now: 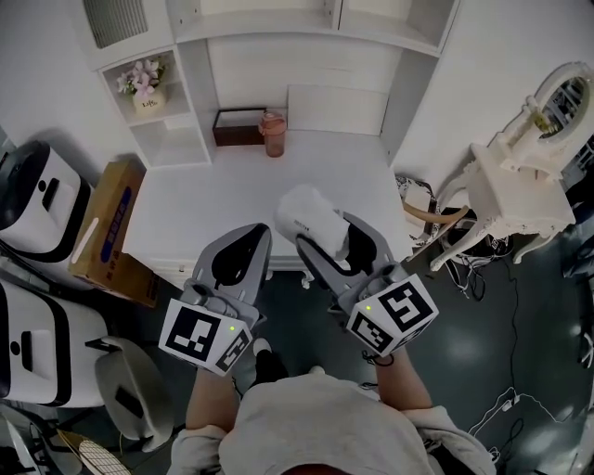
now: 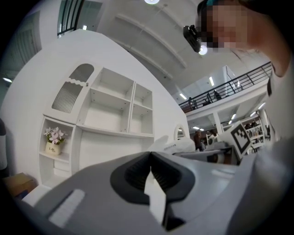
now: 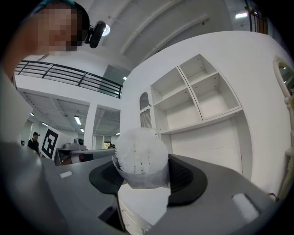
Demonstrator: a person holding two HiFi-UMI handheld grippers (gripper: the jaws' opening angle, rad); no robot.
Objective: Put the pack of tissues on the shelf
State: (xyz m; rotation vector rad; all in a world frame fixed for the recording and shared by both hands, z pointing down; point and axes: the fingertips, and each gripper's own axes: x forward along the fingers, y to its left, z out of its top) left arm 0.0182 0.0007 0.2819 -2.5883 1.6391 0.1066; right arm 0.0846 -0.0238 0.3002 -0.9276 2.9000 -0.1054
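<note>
The pack of tissues is a soft white bundle in clear wrap. My right gripper is shut on it, and it sticks out past the jaw tips over the desk's front edge. In the right gripper view the pack fills the space between the jaws of that gripper. My left gripper hovers beside it on the left, its jaw tips touching with nothing between them; the left gripper view shows this gripper the same way. The white shelf unit rises behind the desk, with its compartments bare.
On the white desk, a brown box and a pink cup stand at the back. A flower pot sits in a left cubby. A cardboard box and white machines stand at the left. White ornate furniture and cables lie at the right.
</note>
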